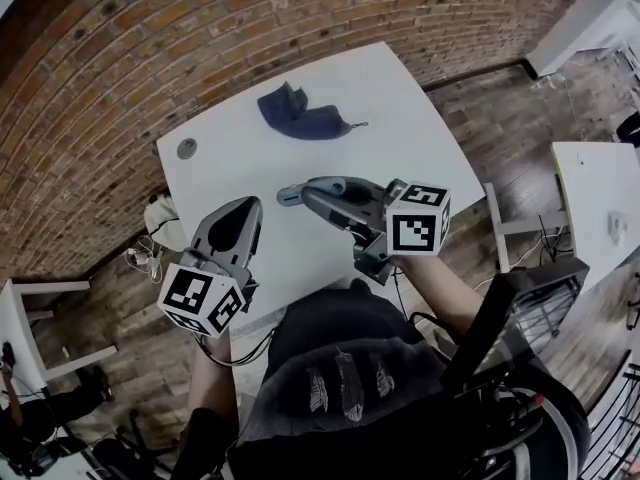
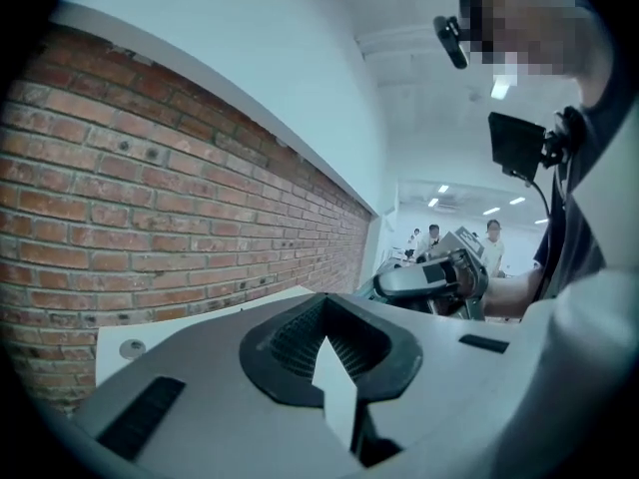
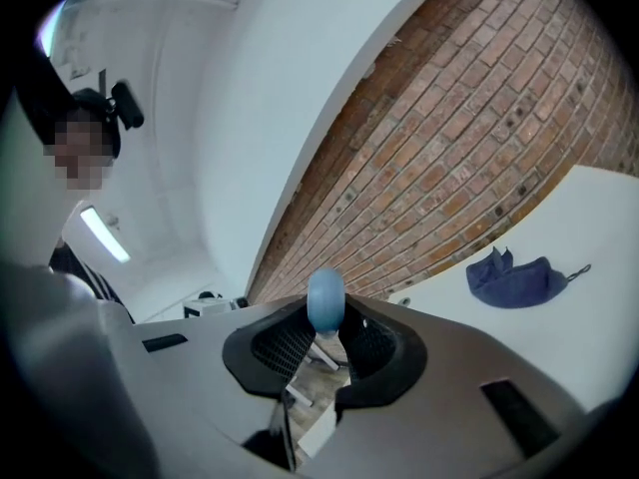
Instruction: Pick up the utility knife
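Utility knife [image 3: 325, 300], as far as can be judged, is the slim thing pinched between the jaws of the right gripper [image 3: 324, 317]. Only its rounded pale-blue end shows, poking out just past the jaw tips; in the head view the same bluish tip [image 1: 289, 197] sticks out ahead of that gripper [image 1: 300, 194]. These jaws stand partly closed, pressing on the knife from both sides, and the rest of its body is hidden behind them. The left gripper [image 2: 324, 332] has its jaws shut together with nothing between them, and it is held beside the right one, well apart from it [image 1: 248, 206]. Both grippers are held roughly level above the near part of the white table [image 1: 400, 118], and nothing knife-like lies on the table ahead of the jaws. Only a crumpled dark-blue cloth [image 1: 300, 116] lies there, far beyond the jaw tips. The pick-up therefore looks done: the knife is gripped and appears clear of the table, with nothing left but to keep the grip steady.
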Demonstrator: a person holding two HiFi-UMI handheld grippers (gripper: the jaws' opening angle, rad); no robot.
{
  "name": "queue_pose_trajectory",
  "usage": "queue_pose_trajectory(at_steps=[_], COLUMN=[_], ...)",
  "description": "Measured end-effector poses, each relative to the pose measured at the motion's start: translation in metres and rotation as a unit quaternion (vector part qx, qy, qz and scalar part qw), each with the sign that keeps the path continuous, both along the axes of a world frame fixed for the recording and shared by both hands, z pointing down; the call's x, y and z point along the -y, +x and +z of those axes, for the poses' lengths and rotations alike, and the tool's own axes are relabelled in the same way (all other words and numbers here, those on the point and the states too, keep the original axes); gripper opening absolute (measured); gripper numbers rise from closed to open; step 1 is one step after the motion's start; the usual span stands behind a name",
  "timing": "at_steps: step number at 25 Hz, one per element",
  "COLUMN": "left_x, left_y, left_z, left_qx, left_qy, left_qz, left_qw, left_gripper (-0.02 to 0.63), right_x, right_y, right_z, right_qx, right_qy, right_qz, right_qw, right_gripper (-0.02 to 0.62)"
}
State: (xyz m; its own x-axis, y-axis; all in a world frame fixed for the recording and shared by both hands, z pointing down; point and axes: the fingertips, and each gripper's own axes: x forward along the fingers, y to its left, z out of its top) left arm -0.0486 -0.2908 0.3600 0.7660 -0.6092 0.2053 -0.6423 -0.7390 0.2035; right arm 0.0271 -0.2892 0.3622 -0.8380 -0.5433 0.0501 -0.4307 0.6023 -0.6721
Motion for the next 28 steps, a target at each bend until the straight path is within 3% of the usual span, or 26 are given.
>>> queue_pose_trajectory(at_steps=[6,11,15,17,22,28], left_x=[-0.022,-0.054,-0.077,-0.083,-0.103,-0.111], left_y=[0.057,0.105,0.123,0.128,0.126,0.1], left_z=[0.001,0.005,0.004,0.004,0.02,0.02], left_qx=[0.029,-0.005,-0.041,-0.058,-0.046,-0.065], left_qy=[0.002,-0.022,-0.046,-0.061,-0.08,-0.083], left_qz=[-0.009,0.018,0.023,0.028,0.03,0.016], left_qw=[0.9995,0.9996,0.9978,0.9961,0.9953,0.9942], left_gripper=[-0.003,-0.003,0.009,0.01,0.074,0.086], right_x=[-0.031,-0.059,-0.08,-0.081,-0.093,-0.105], right_y=[0.049,0.106,0.123,0.125,0.104,0.072], right_z=[0.006,0.014,0.02,0.022,0.031,0.023], right_qx=[-0.027,0.04,0.08,0.099,0.115,0.123], right_qy=[0.025,-0.008,-0.027,-0.038,-0.055,-0.045], right_qz=[-0.001,0.013,0.0,-0.008,-0.048,-0.087], right_qw=[0.999,0.999,0.996,0.994,0.991,0.988], right_gripper=[0.071,0.071,0.071,0.071,0.071,0.071])
